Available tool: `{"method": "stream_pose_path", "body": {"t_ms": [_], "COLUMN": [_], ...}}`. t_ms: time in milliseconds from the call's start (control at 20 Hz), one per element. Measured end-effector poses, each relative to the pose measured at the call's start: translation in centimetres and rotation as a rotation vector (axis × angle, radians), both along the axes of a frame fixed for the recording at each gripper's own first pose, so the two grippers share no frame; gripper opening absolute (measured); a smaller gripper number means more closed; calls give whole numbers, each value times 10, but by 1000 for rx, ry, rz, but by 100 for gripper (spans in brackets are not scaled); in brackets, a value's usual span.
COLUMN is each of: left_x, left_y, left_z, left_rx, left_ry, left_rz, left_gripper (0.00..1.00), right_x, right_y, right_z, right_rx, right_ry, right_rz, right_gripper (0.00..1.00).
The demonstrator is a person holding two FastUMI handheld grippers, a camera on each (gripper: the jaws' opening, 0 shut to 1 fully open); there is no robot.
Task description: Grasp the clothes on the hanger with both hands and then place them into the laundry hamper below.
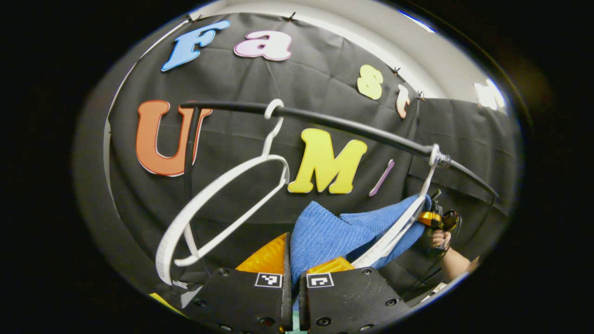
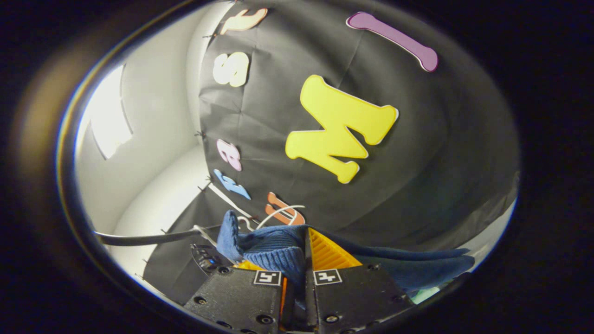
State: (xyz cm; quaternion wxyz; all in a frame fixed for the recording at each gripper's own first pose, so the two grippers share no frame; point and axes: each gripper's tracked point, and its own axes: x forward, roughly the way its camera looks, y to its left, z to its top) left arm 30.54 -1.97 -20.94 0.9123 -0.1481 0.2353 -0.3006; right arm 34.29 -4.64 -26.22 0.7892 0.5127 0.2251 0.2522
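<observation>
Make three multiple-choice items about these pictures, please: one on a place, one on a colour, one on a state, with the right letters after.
1. Where does the empty white hanger hang?
A. on the black rail
B. on the floor
C. inside a hamper

2. What colour is the cloth between the left gripper's fingers?
A. red
B. blue
C. white

3. How do the fingers of the right gripper stand?
A. wide open, holding nothing
B. closed on a hanger hook
C. closed on the cloth

Answers:
1 A: its hook loops over the rail in the left gripper view.
2 B: the ribbed fabric above the left gripper is blue.
3 C: in the right gripper view the blue fabric is pinched between both fingers.
</observation>
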Motion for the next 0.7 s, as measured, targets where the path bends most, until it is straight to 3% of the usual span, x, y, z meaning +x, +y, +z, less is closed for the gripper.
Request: {"method": "stream_pose_path", "body": {"t_ms": [100, 150, 300, 500, 700], "left_x": [4, 8, 15, 0, -23], "left_y": [-3, 2, 0, 15, 19], "left_z": [8, 4, -24, -58, -77], "left_rx": [-11, 18, 50, 117, 134], "left_ry": [-11, -14, 42, 80, 94], "left_rz": [-7, 1, 4, 2, 13], "left_gripper": [10, 6, 5, 6, 6], "right_x": [8, 10, 12, -16, -41], "right_y": [-8, -12, -7, 8, 26], "right_z": [-9, -18, -58, -111, -137], "right_rx": [-29, -44, -98, -169, -213], "right_ry": [36, 72, 213, 328, 380], "right_rz": [-34, -47, -42, -34, -9], "right_gripper": [12, 12, 12, 12, 12]}}
